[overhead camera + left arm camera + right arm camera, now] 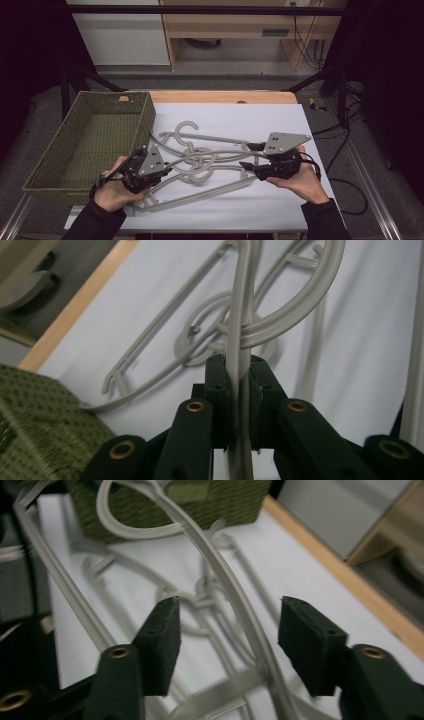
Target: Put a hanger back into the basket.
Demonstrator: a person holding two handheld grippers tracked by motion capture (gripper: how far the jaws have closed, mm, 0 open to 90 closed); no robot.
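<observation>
The white table (280, 200) holds a big woven green basket (90, 145) at its left edge and a tangled pile of thin grey plastic hangers (200, 160) beside it, lying long-ways across the table from left to right. The left gripper (167, 169) is squeezed tight on one hanger bar. The right gripper (247, 156) has a hanger bar between its parted jaws, not touching.
</observation>
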